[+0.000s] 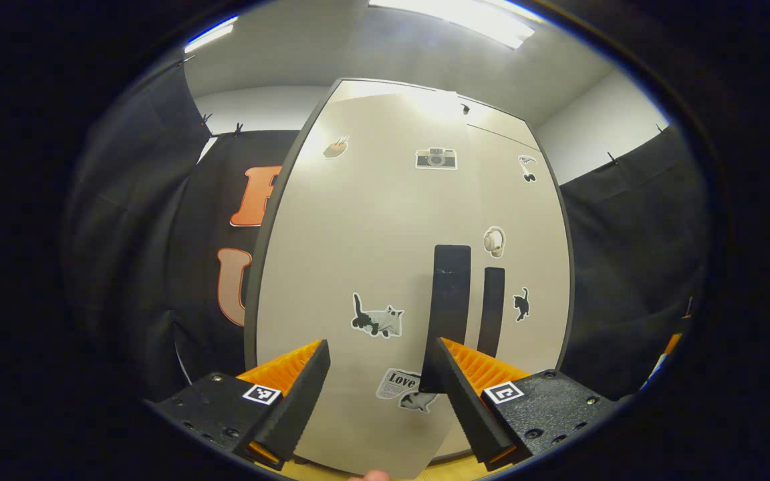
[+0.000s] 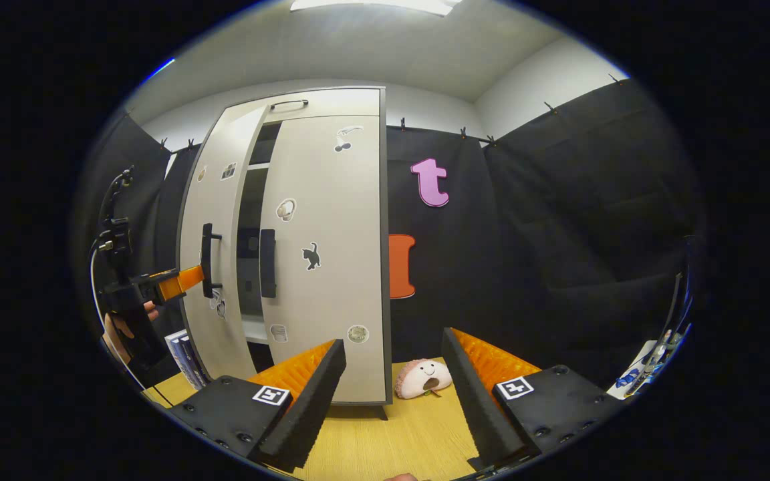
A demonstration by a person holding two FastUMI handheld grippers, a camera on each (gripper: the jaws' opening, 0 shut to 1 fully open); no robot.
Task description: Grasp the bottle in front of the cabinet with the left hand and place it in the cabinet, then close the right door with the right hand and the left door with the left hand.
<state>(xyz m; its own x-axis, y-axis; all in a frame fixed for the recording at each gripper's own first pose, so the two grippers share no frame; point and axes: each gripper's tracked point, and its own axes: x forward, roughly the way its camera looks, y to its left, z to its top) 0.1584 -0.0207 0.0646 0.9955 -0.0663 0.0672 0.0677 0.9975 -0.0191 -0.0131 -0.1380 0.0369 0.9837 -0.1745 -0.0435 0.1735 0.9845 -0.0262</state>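
In the left gripper view, the left claw (image 1: 379,374) stood with its jaws apart, nothing between them, directly before the left door (image 1: 358,267) of the cabinet (image 1: 549,200). That door carried several stickers, among them a cat (image 1: 376,317), a camera (image 1: 436,158) and a newspaper-style one (image 1: 398,386). Its dark handle (image 1: 450,314) rose just above the claw's right-hand finger, overlapping it in the picture; whether finger and handle touched could not be told. The right door (image 1: 519,267) lay beyond, with its own handle (image 1: 492,310) just beside the first.

In the right gripper view, the right claw (image 2: 390,381) was held back from the cabinet (image 2: 291,234) over the wooden worktop (image 2: 385,441), jaws apart and empty. From here the right door (image 2: 325,254) appeared shut flat against the carcass, while the left door (image 2: 214,267) stood partly ajar, leaving a dark gap in which a shelf (image 2: 254,327) showed. The left claw (image 2: 188,277), held in a person's hand (image 2: 127,321), was at the left door's handle (image 2: 206,260) on its outer face; the state of its jaws could not be judged from that distance.

The bottle could not be made out in the gap between the doors; its position could not be told.

A plush toy (image 2: 423,378) lay on the worktop just right of the cabinet's foot, and some books (image 2: 183,354) stood by the cabinet's left side.
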